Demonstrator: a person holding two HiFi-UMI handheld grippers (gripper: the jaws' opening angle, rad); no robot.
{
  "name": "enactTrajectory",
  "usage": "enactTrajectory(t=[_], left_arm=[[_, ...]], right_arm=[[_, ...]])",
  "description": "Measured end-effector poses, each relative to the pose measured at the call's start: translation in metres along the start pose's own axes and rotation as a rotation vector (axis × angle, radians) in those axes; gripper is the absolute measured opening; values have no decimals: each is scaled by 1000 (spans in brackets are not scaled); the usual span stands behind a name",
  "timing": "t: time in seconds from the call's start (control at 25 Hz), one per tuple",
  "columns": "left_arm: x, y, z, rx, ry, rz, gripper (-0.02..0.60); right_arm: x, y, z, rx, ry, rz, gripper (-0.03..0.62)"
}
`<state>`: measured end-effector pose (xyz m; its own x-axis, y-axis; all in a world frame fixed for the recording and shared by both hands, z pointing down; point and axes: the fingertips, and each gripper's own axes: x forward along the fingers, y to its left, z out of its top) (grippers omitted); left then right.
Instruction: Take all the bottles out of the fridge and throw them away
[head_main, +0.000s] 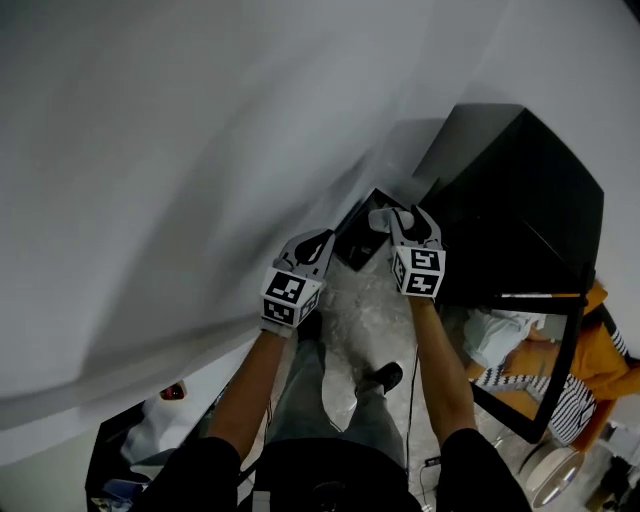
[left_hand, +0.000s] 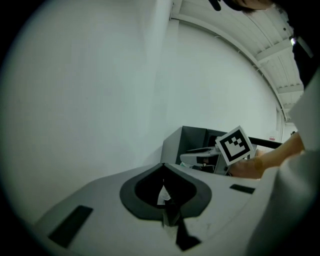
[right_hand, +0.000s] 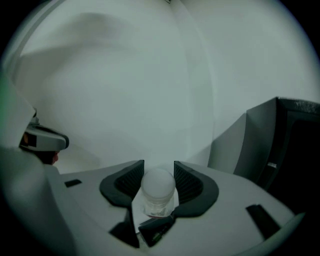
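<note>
My right gripper (head_main: 402, 216) (right_hand: 159, 169) is pinching a small clear plastic bottle with a rounded white cap (right_hand: 158, 189) (head_main: 381, 218). The ribbed dark pads (right_hand: 186, 181) press on both sides of the bottle just below the cap, and the cap end points away from the camera. My left gripper (head_main: 318, 241) (left_hand: 163, 172) carries nothing. Its jaws are pressed together along one seam, and a small pale sliver shows at that seam; I cannot identify it. In the head view both grippers are held out ahead of me, side by side and apart, each with its black-and-white marker cube (head_main: 291, 297) facing up. A broad white wall surface (head_main: 200, 150) fills the area to the left of them. A dark grey open-topped box (head_main: 358, 243) (left_hand: 192, 141) stands on the pale speckled floor (head_main: 355, 315) below the grippers. The bottle appears just beside the right edge of the box, and whether it is over the opening cannot be determined. A large black cabinet body (head_main: 520, 190) stands to the right of the box. My grey trousers (head_main: 300, 400) and one black shoe (head_main: 385, 376) are visible underneath.
</note>
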<state>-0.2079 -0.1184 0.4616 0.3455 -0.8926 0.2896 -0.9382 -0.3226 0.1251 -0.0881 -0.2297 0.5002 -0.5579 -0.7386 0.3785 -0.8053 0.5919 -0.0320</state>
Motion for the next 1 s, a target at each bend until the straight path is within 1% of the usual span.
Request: enactTrajectory(t=[0.16, 0.28, 0.68, 0.84, 1.0], left_arm=[[33, 20, -33, -2, 11, -5, 6], [55, 27, -66, -13, 31, -21, 6], [115, 16, -179, -35, 88, -98, 6], [131, 12, -210, -25, 103, -128, 6], [145, 15, -234, -38, 111, -136, 6]], right_arm=[[35, -14, -42, 5, 16, -5, 192], [56, -23, -80, 13, 27, -18, 193], [90, -20, -201, 65, 58, -24, 192], [99, -15, -239, 68, 78, -19, 193], [110, -14, -270, 59, 97, -9, 193]])
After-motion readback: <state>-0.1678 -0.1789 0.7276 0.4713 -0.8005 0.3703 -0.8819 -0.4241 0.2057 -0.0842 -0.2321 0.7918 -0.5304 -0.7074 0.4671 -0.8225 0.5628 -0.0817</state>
